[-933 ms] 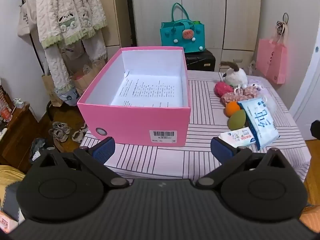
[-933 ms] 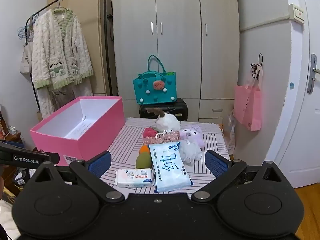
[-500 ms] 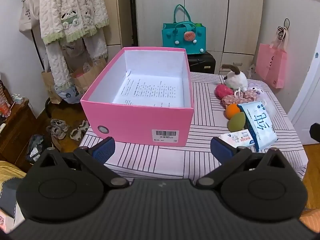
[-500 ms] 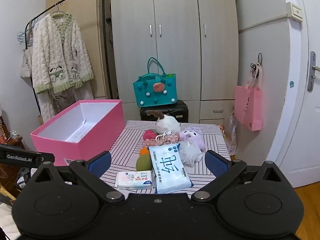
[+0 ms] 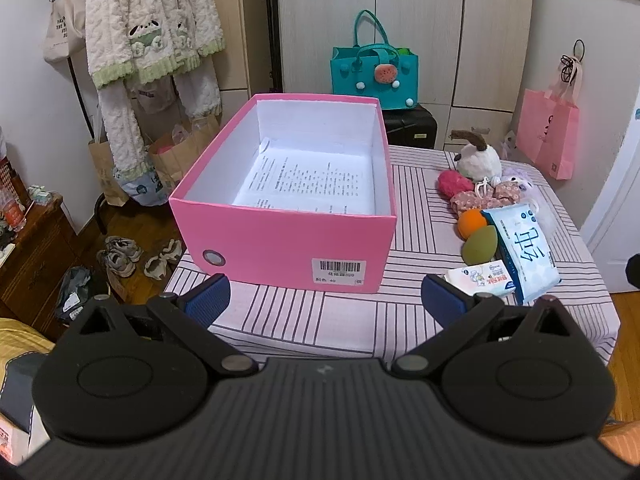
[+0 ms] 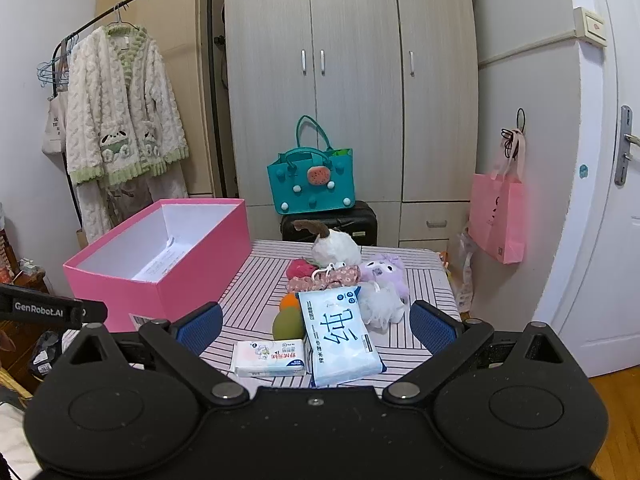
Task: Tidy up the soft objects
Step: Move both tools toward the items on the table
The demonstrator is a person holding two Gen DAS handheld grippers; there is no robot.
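**Both grippers spread wide, soft things heaped at the right of the table**

Plainly, neither tool holds anything. The left gripper (image 5: 325,300) fills the bottom of the left wrist view, its blue pads far apart and bare over the striped tablecloth (image 5: 416,208). Just above it, at centre frame, stands the pink box (image 5: 280,240), lidless, with a printed sheet (image 5: 308,184) lying flat on its floor.

The right gripper (image 6: 316,328) sits at the bottom of the right wrist view, likewise released and grasping nothing. Between its pads, low in the frame, lie a large blue wipes pack (image 6: 340,336) and, touching its left edge, a small tissue packet (image 6: 270,358). Above them are a green sponge (image 6: 287,323) and an orange ball (image 6: 289,302), close together. Higher, near centre frame, cluster a floral pouch (image 6: 324,278), a red pom (image 6: 301,269), a white plush (image 6: 334,248), a lilac plush (image 6: 382,270) and a white mesh puff (image 6: 380,306). The box is at middle left.
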